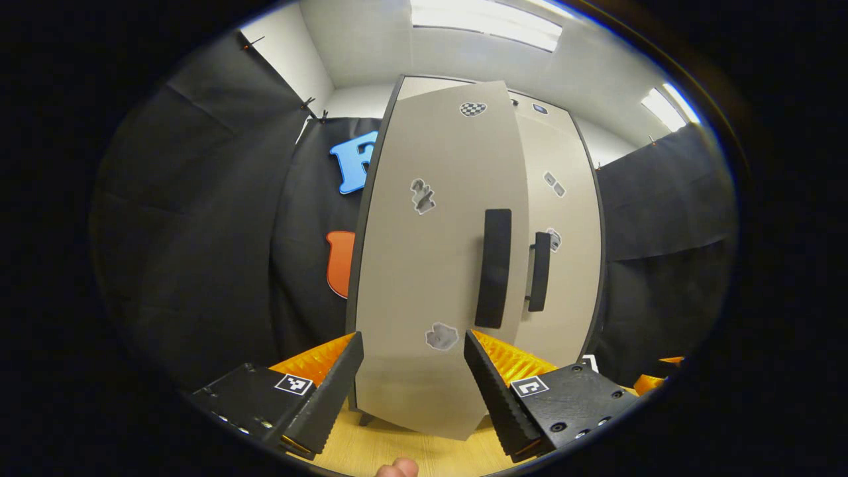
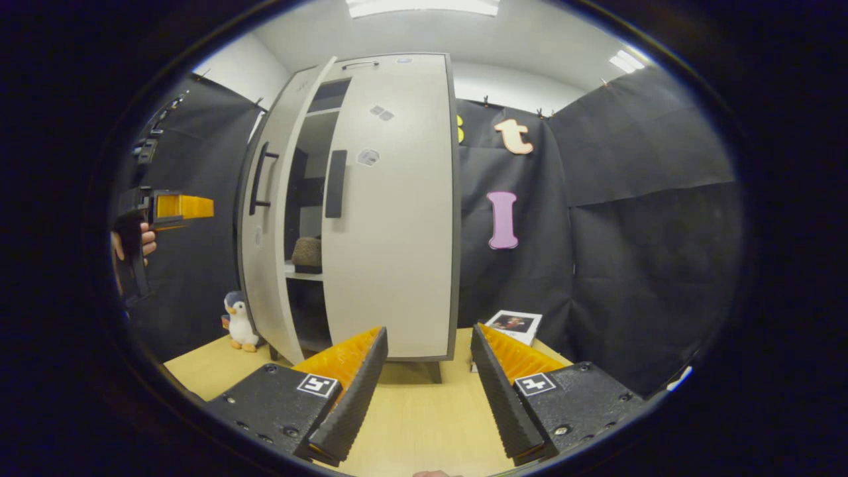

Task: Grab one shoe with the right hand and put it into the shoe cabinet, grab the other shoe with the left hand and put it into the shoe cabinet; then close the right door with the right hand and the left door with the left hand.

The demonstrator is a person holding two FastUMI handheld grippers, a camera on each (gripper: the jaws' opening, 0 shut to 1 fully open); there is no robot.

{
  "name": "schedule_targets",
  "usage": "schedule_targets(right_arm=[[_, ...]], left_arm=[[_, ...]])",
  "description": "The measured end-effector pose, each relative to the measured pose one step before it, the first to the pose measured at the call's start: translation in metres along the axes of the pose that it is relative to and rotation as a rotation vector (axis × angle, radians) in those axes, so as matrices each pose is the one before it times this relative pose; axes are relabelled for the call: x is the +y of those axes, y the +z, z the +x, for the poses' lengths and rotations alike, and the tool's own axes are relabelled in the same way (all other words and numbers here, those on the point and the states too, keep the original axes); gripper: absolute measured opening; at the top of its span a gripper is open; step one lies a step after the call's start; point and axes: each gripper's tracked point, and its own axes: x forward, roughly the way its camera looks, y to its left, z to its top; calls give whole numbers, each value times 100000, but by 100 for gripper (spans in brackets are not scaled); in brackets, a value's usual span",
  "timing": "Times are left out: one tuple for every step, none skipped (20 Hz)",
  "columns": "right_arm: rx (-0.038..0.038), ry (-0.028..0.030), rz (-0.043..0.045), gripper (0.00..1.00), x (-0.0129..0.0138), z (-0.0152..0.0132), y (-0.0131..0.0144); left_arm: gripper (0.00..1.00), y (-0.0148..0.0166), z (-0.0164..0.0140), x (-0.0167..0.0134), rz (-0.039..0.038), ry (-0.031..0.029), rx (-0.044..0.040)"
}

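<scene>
Up front in the left gripper view, the left gripper [image 1: 413, 381] sat wide open and empty, facing the half-shut left door [image 1: 437, 265]. Right gripper view: right gripper [image 2: 429, 377] open, empty; shoe [image 2: 307, 253] already shelved, right door [image 2: 391, 212] looked closed.

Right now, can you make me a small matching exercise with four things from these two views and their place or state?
Things:
1. right door
2. left door
3. penguin toy
4. shoe

Place or state:
A. on a shelf inside the cabinet
B. on the floor beside the left door
C. shut
D. partly open

Pairs: 1-C, 2-D, 3-B, 4-A
</scene>
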Motion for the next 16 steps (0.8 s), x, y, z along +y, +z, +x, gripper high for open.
schedule_targets(right_arm=[[46,930,91,83,411,-88,9],[-74,844,287,83,308,-136,46],[-80,917,205,83,337,-135,87],[28,754,-66,83,273,-164,-9],[131,542,-283,83,196,-111,-18],[52,510,-191,83,202,-190,-43],[173,496,108,83,232,-124,-78],[158,562,429,83,305,-154,-135],[29,238,672,83,226,-56,-79],[253,365,649,83,212,-115,-180],[303,589,396,83,285,-35,-71],[355,578,-16,83,258,-142,-59],[404,379,-375,83,146,-42,-61],[348,319,-439,83,86,-64,-139],[334,361,-354,83,75,-8,-86],[293,87,-129,83,61,13,-116]], left_arm=[[93,-576,-509,-577,-1604,-660,613],[93,-664,-476,-536,-2324,-579,828],[93,-810,-509,-564,-2618,-709,1210],[93,-861,-552,-626,-1759,-1032,1197],[92,-911,-596,-318,-397,-431,1235],[93,-811,-553,-244,792,293,527],[93,-681,-501,-76,984,751,358],[93,-709,-585,-341,945,-320,435],[93,-676,-508,-621,95,-471,692],[93,-719,-506,-603,-497,-716,1149],[93,-566,-465,-488,-975,-387,795],[93,-389,-312,-307,-1297,-59,408],[93,-219,-345,-406,-1040,-125,-167],[93,-87,-273,-228,-298,419,-463],[93,-123,-269,-71,374,725,-562],[93,-118,-368,11,1265,742,-576]])
